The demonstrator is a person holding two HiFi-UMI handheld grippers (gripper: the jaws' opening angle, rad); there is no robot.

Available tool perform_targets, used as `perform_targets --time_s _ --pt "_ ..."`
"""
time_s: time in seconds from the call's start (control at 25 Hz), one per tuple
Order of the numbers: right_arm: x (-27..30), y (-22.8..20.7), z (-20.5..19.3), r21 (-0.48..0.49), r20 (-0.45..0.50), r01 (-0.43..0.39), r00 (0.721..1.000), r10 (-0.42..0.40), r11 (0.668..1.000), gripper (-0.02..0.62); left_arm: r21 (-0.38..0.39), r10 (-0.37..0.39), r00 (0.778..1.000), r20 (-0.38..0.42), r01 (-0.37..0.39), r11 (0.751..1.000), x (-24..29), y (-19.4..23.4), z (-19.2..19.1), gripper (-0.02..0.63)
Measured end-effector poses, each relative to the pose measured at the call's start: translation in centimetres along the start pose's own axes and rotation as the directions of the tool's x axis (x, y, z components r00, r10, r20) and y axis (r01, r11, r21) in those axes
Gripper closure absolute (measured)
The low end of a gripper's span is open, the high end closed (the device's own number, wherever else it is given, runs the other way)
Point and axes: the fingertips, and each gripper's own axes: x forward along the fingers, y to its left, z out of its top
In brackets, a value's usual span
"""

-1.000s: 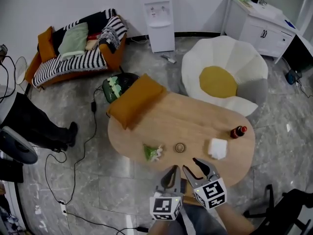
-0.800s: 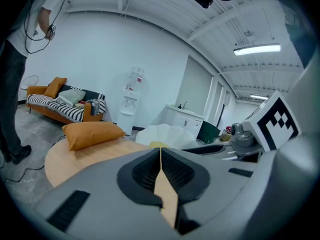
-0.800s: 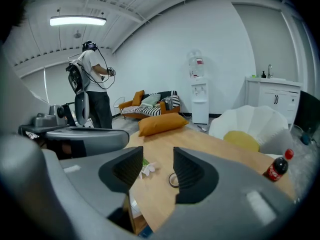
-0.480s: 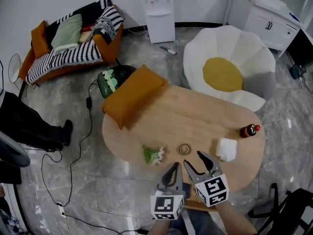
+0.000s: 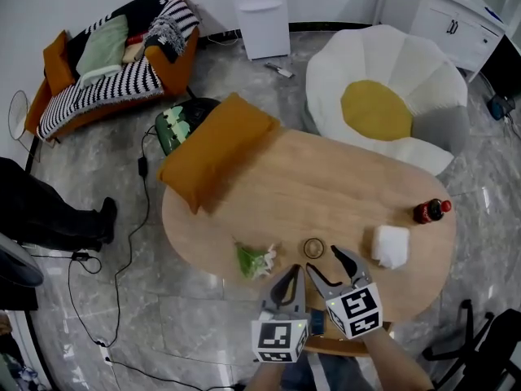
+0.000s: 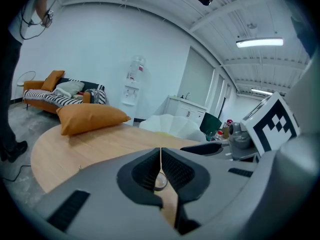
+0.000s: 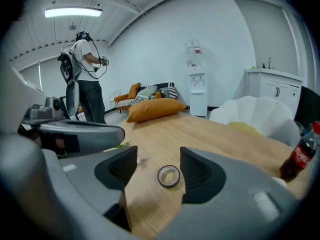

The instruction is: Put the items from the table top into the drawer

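On table (image 5: 326, 186), small dark-rimmed ring (image 5: 314, 248)

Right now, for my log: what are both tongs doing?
Left tongs: closed, empty.
Right tongs: opening, empty; tape roll lies just ahead, untouched.

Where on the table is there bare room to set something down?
The wide middle of the table, between the orange cushion and the cola bottle, is bare. The near edge is crowded: green packet, tape roll, white pack.
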Motion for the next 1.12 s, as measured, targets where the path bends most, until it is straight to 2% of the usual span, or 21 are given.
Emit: perform_targets --time_s 0.4,0.64,0.84,1.12 --pt "3.2 -0.7 -2.7 -0.027 -0.027 -0.005 1.0 0.004 1.0 0.319 -0.002 0.0 1.0 -0.02 0.0 1.0 2.8 1.2 -2.8 0.592" --pt "4.8 -1.0 -4.4 -0.036 -0.078 -0.003 0.997 0.0 0.999 0.316 0.002 0.005 0.999 -0.047 -0.005 1.0 3.8 1.8 -4.3 0.592" --pt "6.0 -1.3 -6.1 -0.049 -0.119 -0.012 0.993 0.006 0.999 0.31 -0.049 0.014 0.998 -0.069 -0.018 0.999 4.3 2.0 -5.9 0.592" --pt "7.0 -2.0 -6.9 -0.053 -0.131 0.012 0.991 -0.019 0.999 0.31 -0.053 0.019 0.995 -0.096 -0.024 0.998 5.3 2.2 -6.8 0.592"
